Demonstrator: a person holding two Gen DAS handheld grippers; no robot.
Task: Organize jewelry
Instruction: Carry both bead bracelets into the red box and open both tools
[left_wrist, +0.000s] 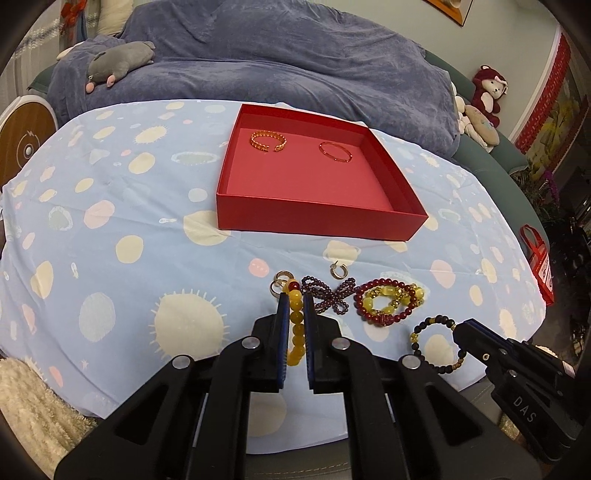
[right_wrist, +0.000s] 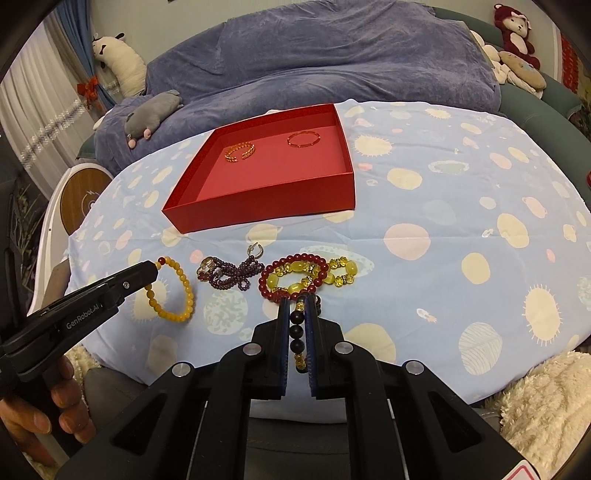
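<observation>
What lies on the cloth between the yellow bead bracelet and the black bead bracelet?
In the right wrist view: a purple bead strand and a dark-red bracelet overlapping a yellow crystal one, between the yellow bead bracelet and black bead bracelet.

Two gold bangles (left_wrist: 268, 141) lie in the red box (left_wrist: 317, 218); beaded bracelets (left_wrist: 388, 301) lie outside.

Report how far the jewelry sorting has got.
Done: two gold bangles lie in the red box. In hand: left gripper shut on the yellow bead bracelet, right gripper shut on the black bead bracelet. Left on the cloth: purple bead strand, red and yellow bracelets, rings, earring.
</observation>
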